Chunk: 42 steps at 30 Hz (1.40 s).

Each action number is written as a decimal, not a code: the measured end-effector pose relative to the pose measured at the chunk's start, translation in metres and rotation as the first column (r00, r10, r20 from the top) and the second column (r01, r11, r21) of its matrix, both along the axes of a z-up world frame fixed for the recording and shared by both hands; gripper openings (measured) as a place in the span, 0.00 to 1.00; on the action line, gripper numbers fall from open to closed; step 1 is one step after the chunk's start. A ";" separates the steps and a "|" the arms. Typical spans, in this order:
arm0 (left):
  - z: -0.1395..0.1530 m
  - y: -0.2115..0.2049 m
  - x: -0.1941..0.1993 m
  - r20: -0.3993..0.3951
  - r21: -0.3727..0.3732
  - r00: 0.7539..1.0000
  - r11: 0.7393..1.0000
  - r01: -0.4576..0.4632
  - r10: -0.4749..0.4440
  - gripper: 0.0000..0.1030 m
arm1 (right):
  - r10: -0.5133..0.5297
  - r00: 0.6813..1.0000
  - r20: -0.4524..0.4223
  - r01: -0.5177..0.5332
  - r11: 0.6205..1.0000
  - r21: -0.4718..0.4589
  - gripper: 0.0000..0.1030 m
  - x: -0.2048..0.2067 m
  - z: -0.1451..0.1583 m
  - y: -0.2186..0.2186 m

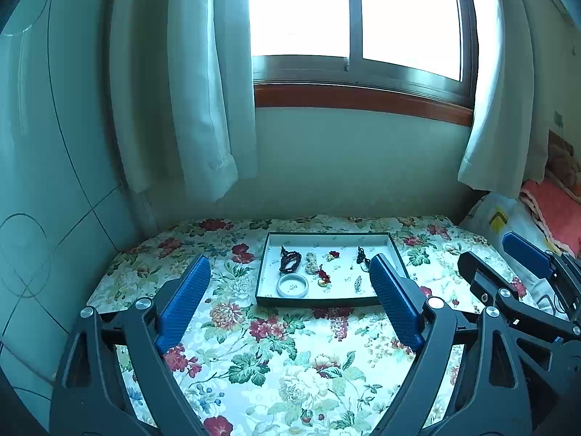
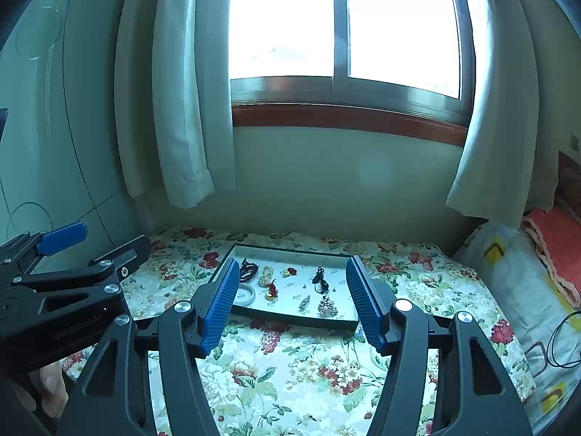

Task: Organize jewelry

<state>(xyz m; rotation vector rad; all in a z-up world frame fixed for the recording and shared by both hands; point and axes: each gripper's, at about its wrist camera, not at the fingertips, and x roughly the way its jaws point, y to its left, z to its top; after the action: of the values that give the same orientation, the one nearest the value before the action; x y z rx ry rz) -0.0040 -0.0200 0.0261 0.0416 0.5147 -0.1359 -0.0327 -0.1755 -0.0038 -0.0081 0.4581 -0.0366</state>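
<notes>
A shallow white tray with a dark rim [image 1: 262, 272] [image 2: 290, 318] lies on the floral tablecloth. It holds a dark bead bracelet [image 1: 289, 259] [image 2: 249, 268], a white bangle [image 1: 292, 285] [image 2: 245, 294], a pale bead cluster [image 1: 311, 263], red-and-gold charms [image 1: 322, 278] [image 2: 271, 290], a black cord pendant [image 1: 361, 255] [image 2: 320, 279], a small silver piece [image 1: 358, 284] [image 2: 304, 302] and a pearl cluster [image 2: 327, 306]. My left gripper [image 1: 290, 272] is open and empty, short of the tray. My right gripper [image 2: 292, 269] is open and empty, also short of it.
The floral-covered table [image 1: 290, 363] stands against a wall under a window with pale curtains [image 1: 203, 109]. A tiled wall [image 1: 43, 181] is at the left. Pillows and a pink blanket [image 2: 555, 247] lie at the right, with a black cable [image 2: 563, 341].
</notes>
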 end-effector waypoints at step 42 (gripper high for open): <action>-0.005 0.007 0.002 0.007 -0.002 1.000 1.000 -0.018 0.018 0.91 | 0.002 1.000 0.002 -0.002 1.000 -0.005 0.59 0.000 0.002 0.002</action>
<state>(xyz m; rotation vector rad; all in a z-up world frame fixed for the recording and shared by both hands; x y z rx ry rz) -0.0025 -0.0133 0.0216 0.0358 0.5081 -0.1186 -0.0326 -0.1736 -0.0023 -0.0139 0.4565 -0.0359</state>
